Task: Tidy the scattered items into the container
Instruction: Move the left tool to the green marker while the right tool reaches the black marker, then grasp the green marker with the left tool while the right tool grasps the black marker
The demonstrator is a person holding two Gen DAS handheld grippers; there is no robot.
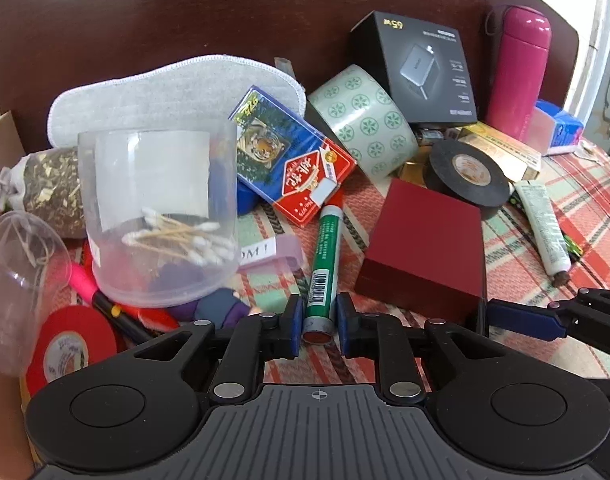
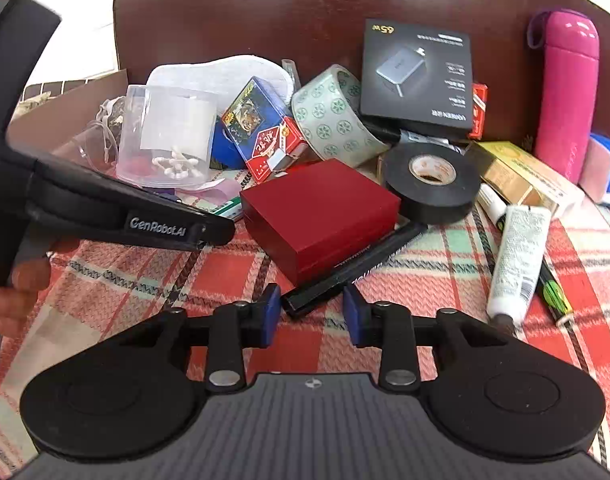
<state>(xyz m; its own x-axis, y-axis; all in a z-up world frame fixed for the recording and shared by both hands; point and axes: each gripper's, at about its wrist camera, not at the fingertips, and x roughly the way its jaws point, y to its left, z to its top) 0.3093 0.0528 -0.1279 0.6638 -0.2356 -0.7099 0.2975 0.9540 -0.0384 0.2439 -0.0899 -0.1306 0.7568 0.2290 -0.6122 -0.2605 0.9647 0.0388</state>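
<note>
Green tube: green cylindrical plastic tube [image 1: 323, 264] w/ red end cap, lying on plaid cloth [image 1: 517, 248], just left of dark red square box [image 1: 427, 248].
L gripper [image 1: 317, 326]: pads narrow, flanking tube's near end; contact unclear.
R gripper [image 2: 312, 314]: apart, straddling end of black flat bar [image 2: 353, 266].
Behind: clear plastic jar of cotton swabs [image 1: 161, 216].

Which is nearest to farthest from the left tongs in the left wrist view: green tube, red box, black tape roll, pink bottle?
1. green tube: its end sits between the left tongs.
2. red box: just right, ahead.
3. black tape roll: behind the box, right.
4. pink bottle: far right, at the back.
</note>
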